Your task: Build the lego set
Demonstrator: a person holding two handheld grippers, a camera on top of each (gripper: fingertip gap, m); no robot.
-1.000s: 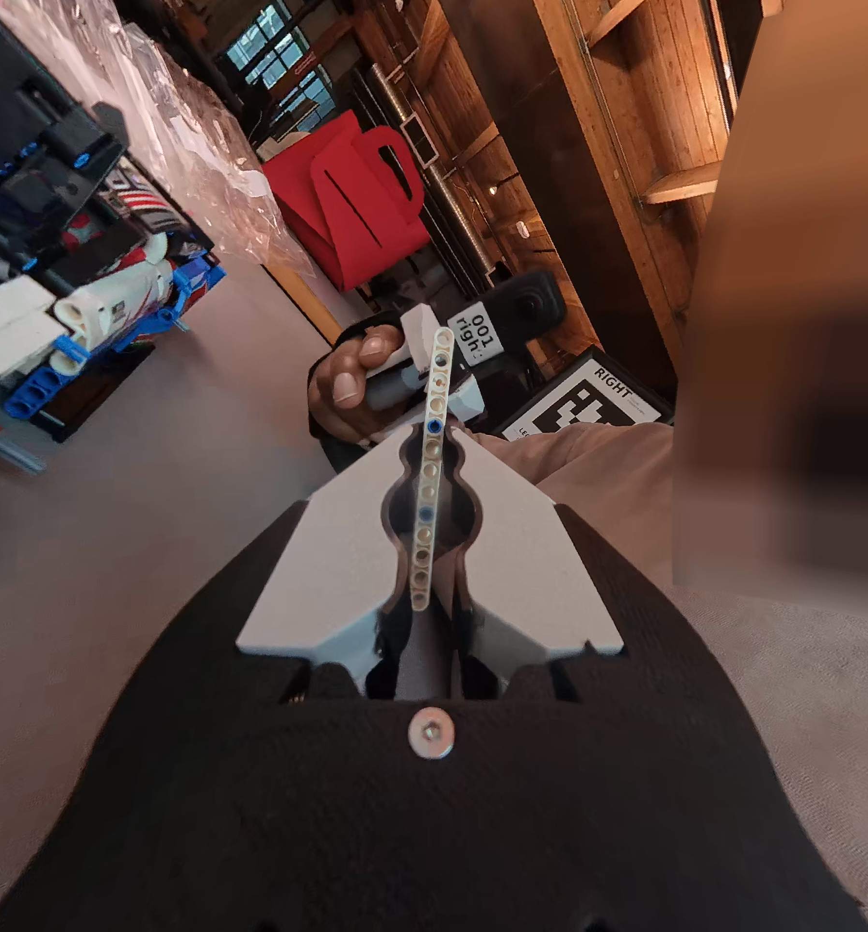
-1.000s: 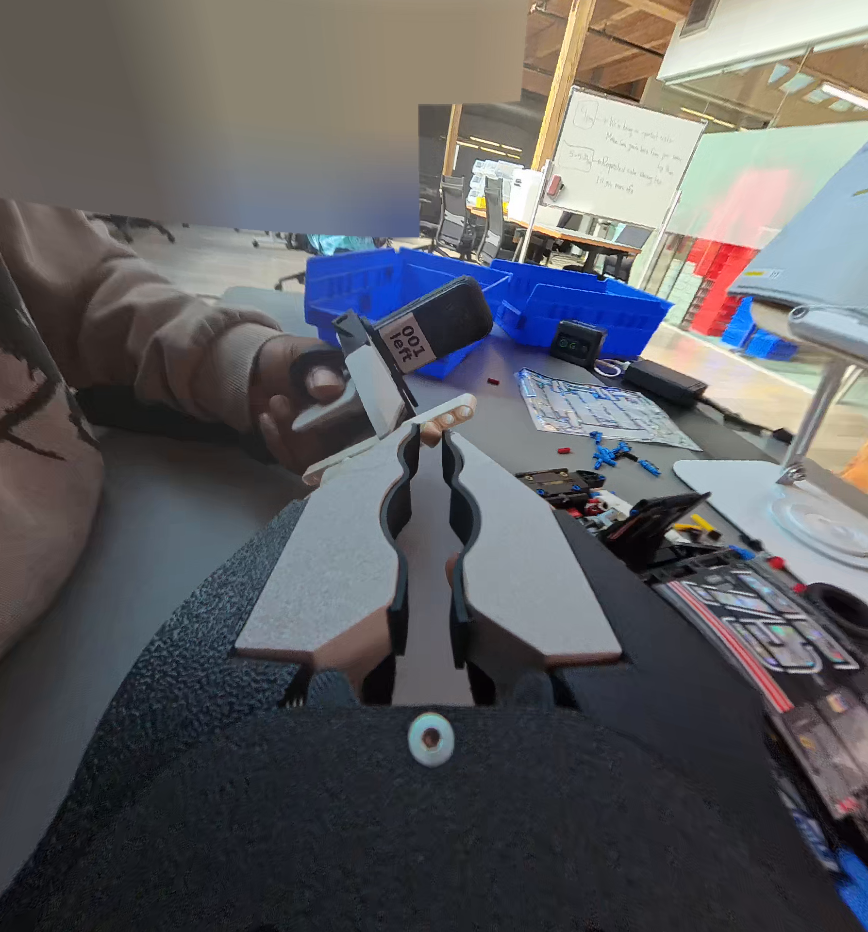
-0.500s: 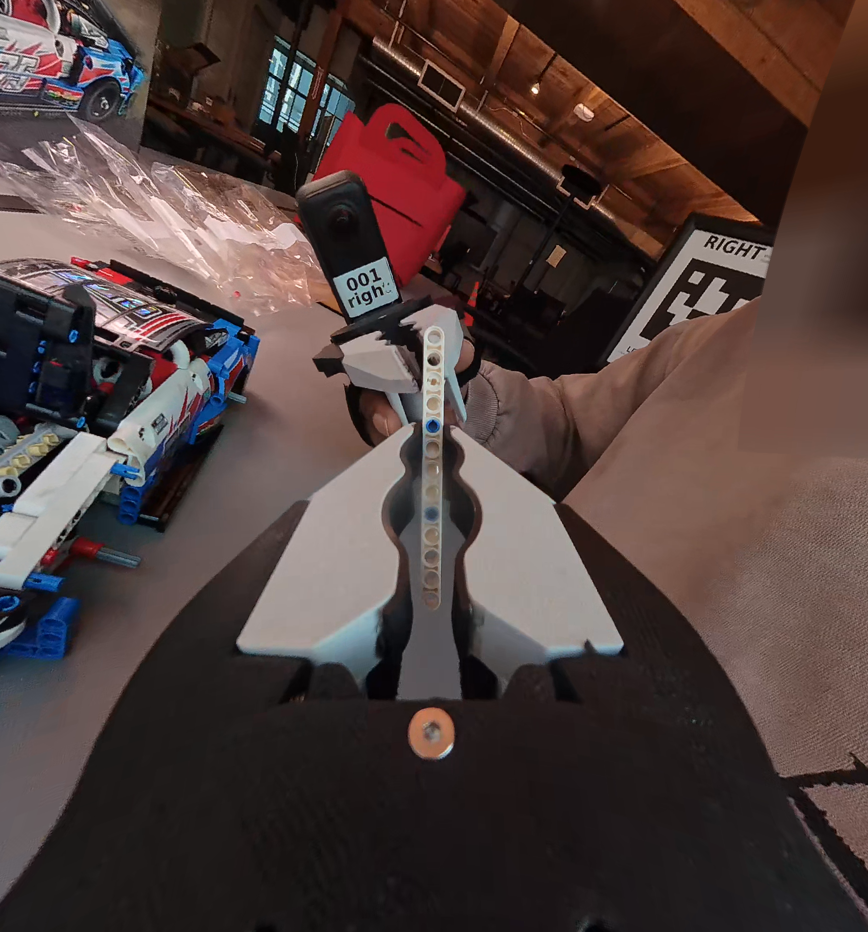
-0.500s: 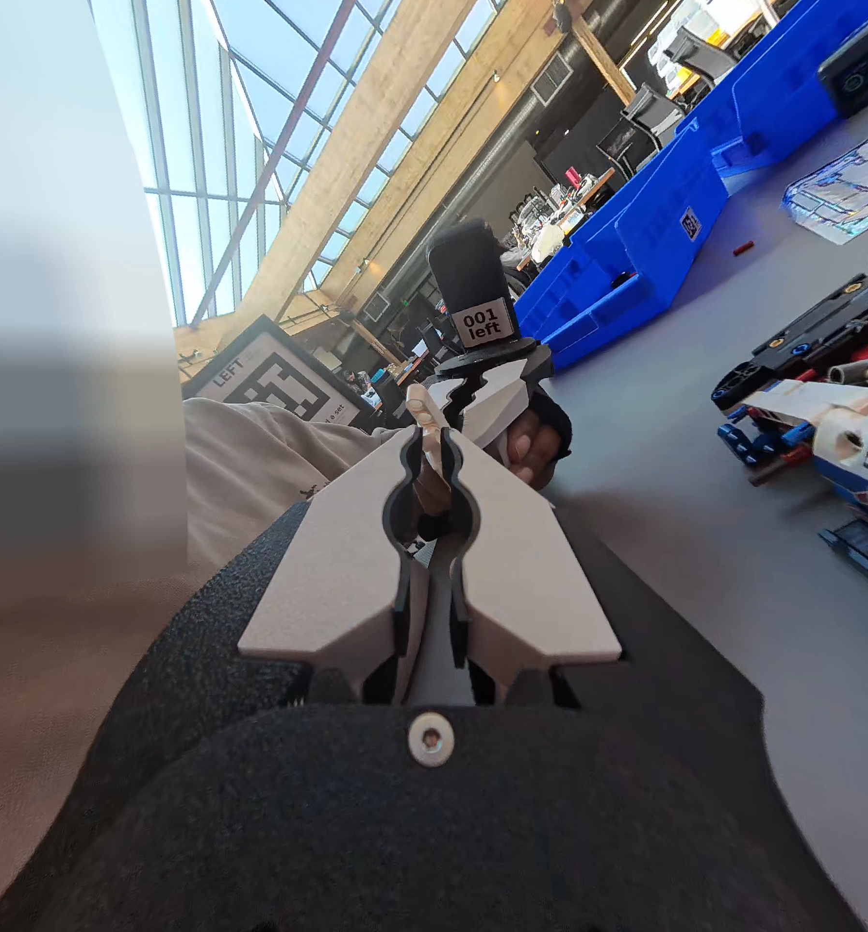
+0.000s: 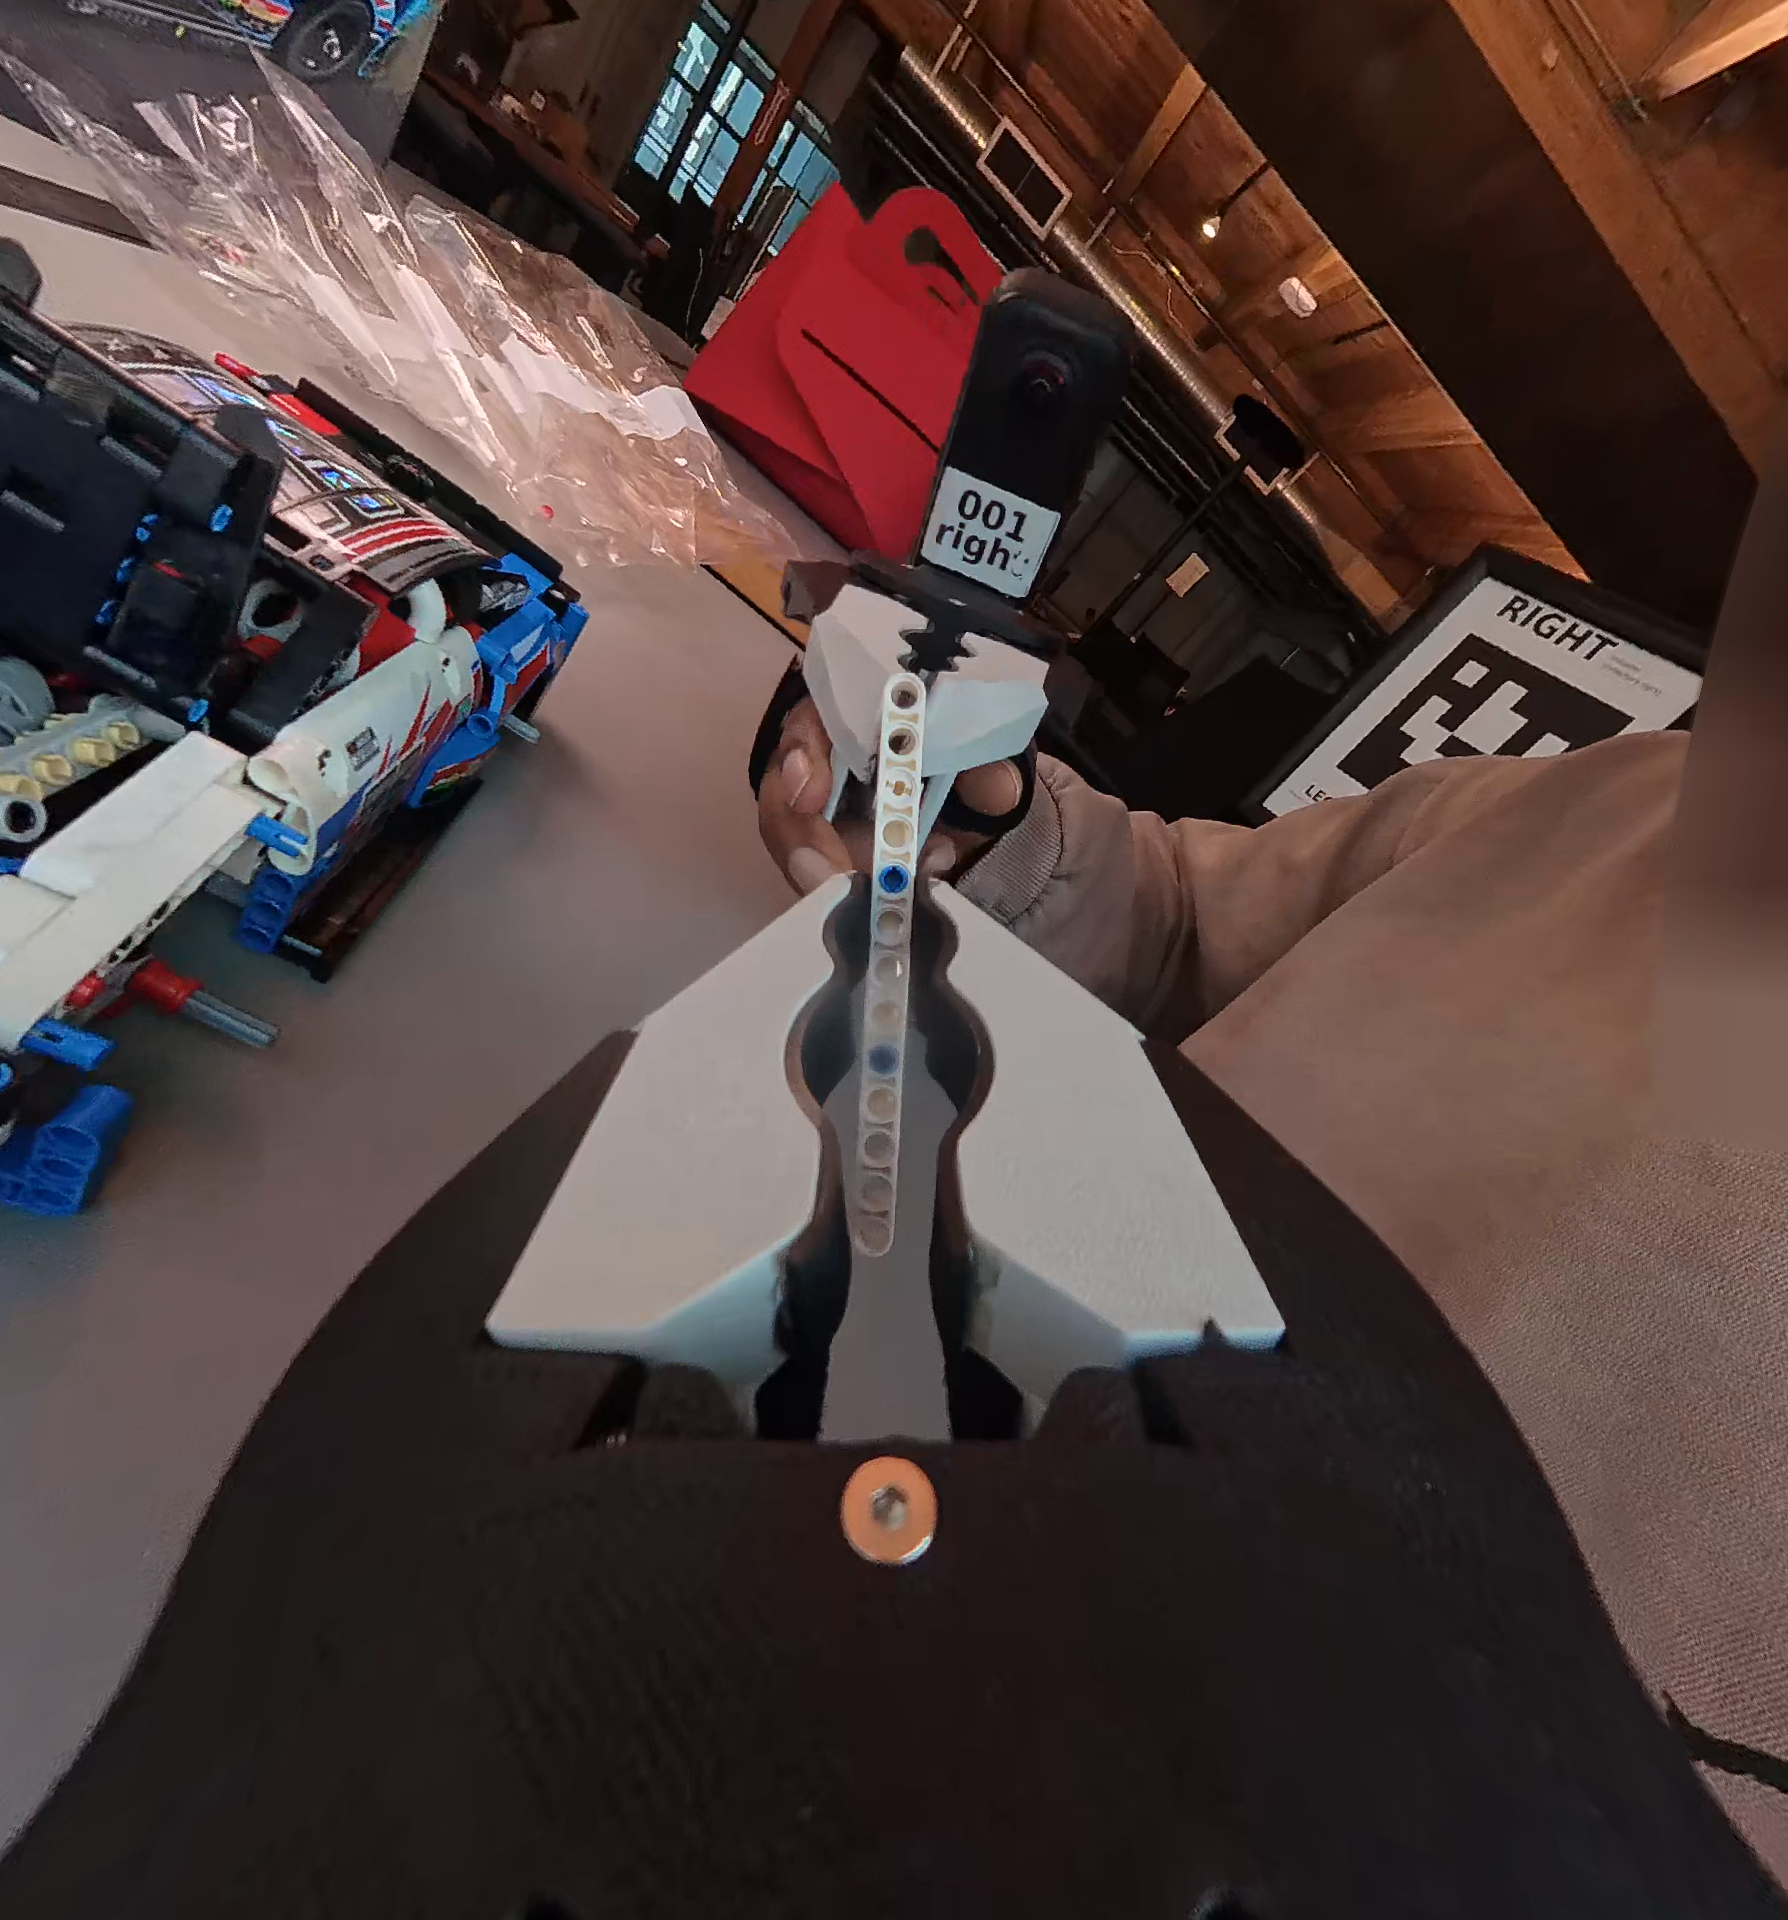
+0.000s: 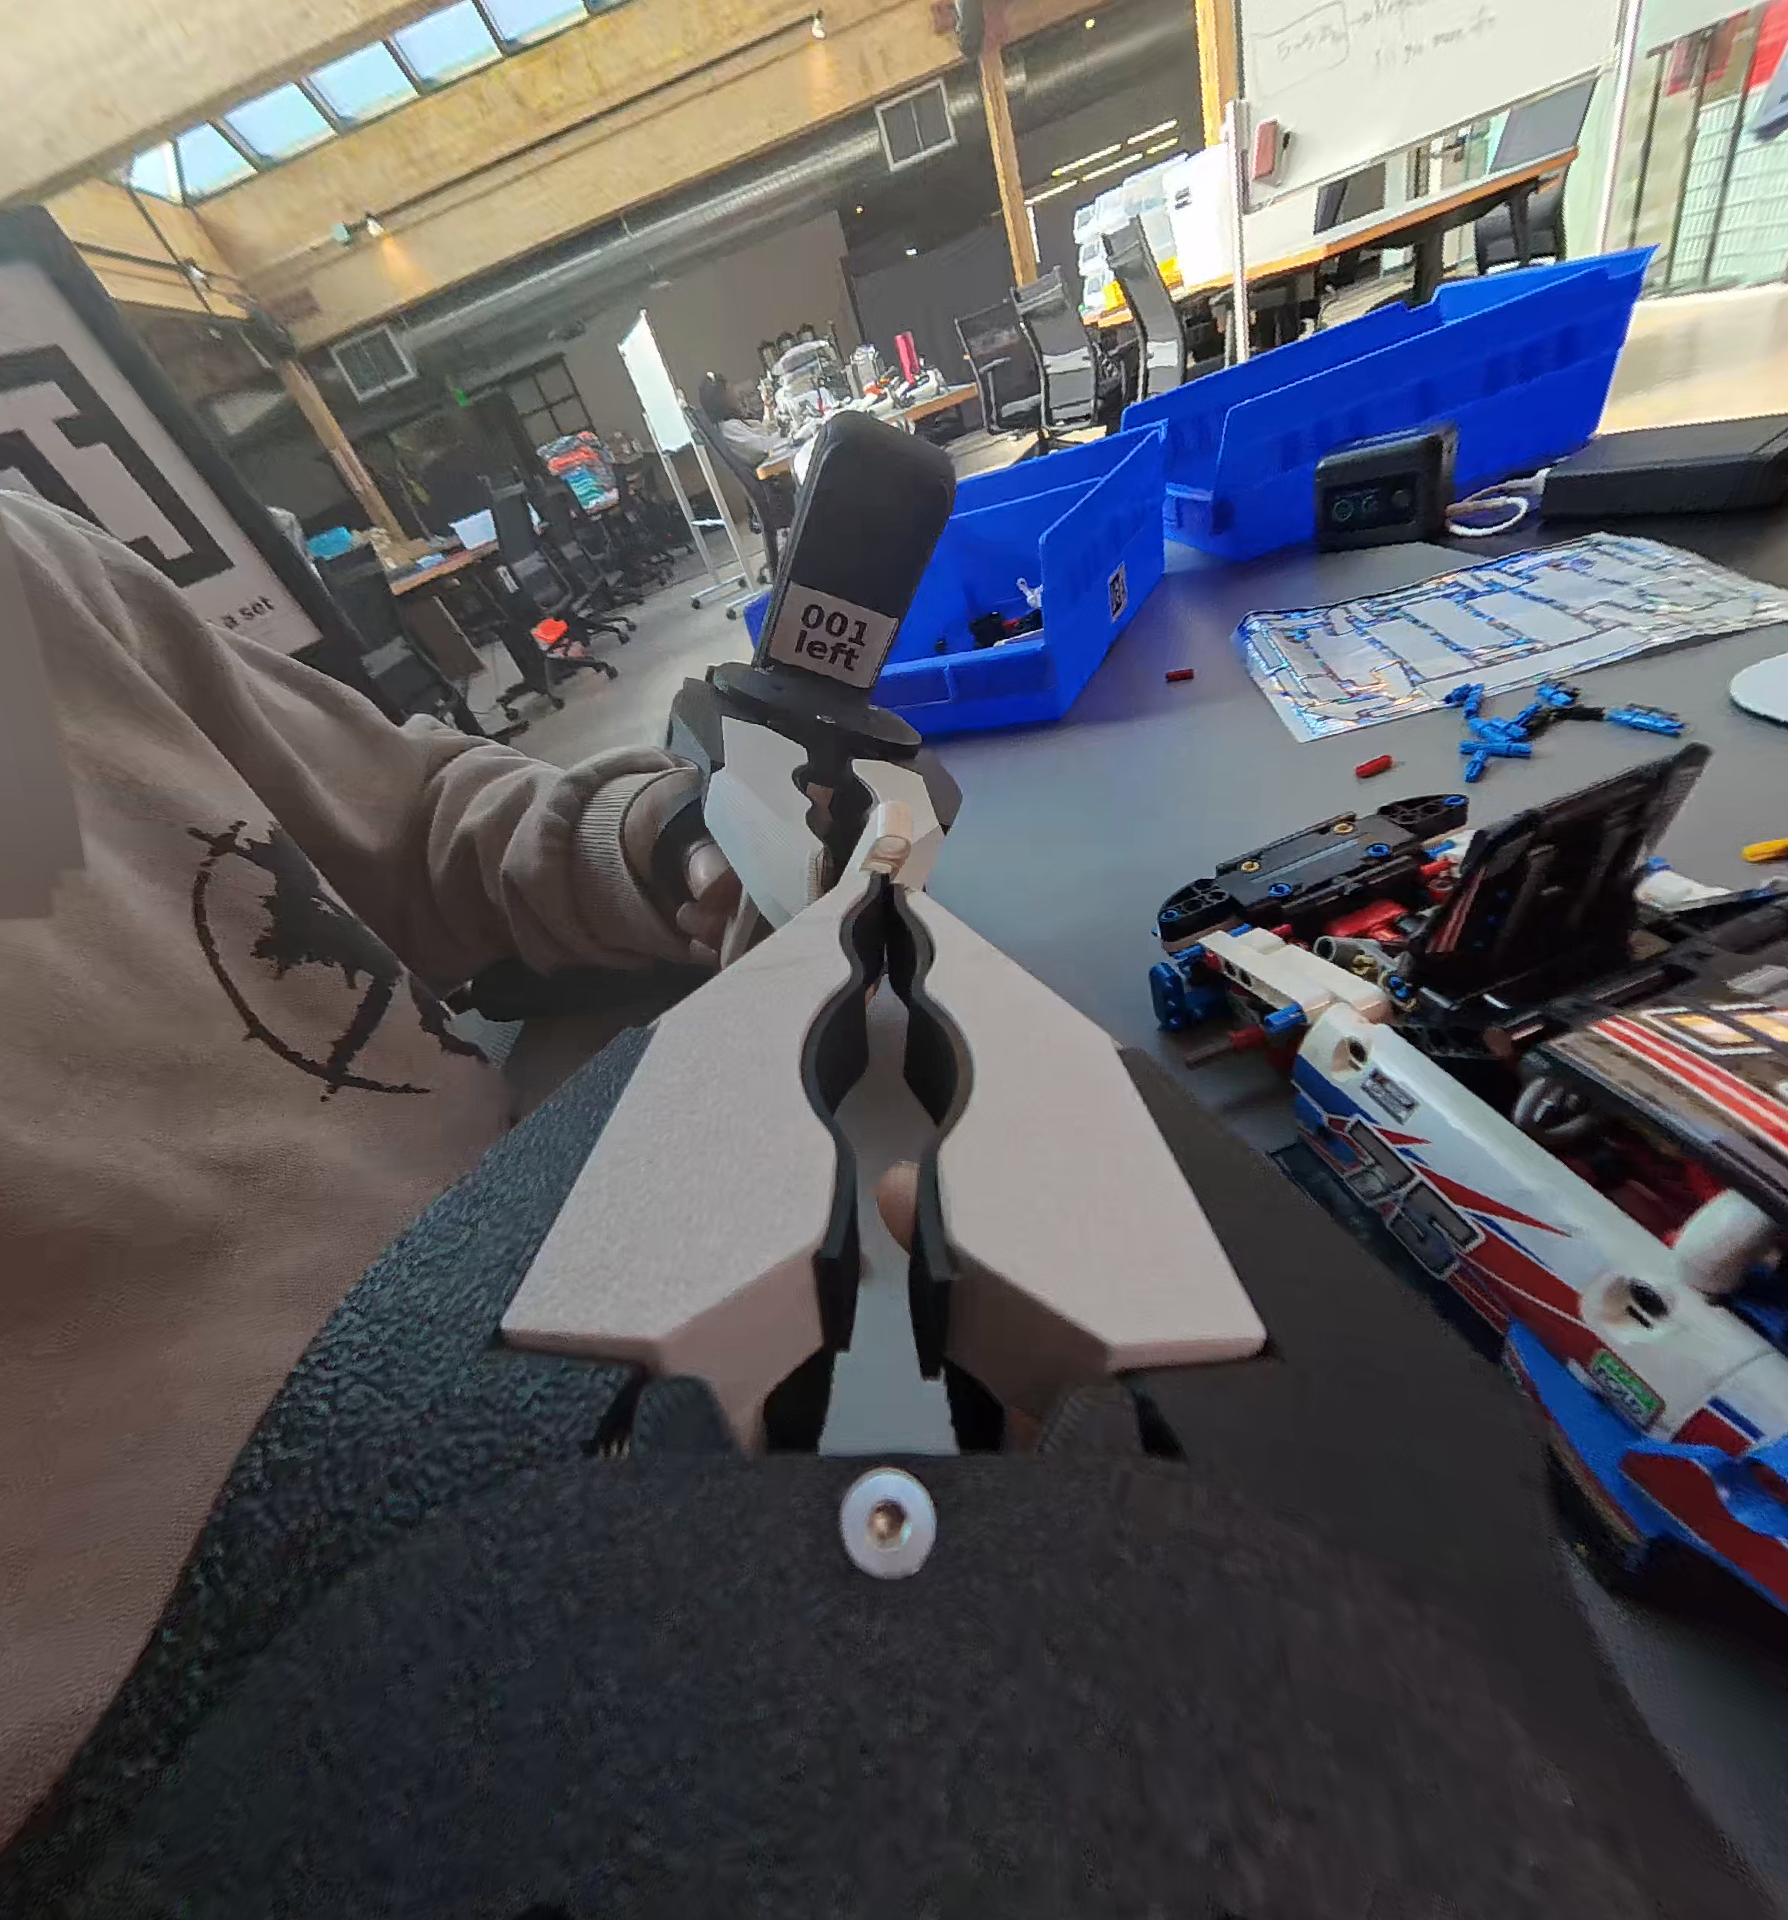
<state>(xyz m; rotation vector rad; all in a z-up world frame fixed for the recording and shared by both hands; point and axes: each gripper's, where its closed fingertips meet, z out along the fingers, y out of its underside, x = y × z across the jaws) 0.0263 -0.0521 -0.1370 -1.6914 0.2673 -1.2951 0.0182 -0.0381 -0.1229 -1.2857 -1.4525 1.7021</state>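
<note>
My left gripper is shut on a long white beam with holes and two blue pins, held above the grey table. The beam points at my right gripper, which faces it in a person's hand. In the right wrist view my right gripper has its tips closed on the beam's far end, with the left gripper just behind it. The part-built lego car in white, blue, red and black lies on the table to one side; it also shows in the right wrist view.
Blue bins and a black device stand at the far side. A printed sheet, loose blue pins and small red pieces lie beyond the car. Clear plastic bags and a red bag lie behind. The person's sleeve and torso are close. My left and right fingertips are right by each other.
Both grippers have tilted and swung while still facing each other. The right gripper's fingers have gone from slightly apart to closed on the beam's end. The left still holds the beam.
</note>
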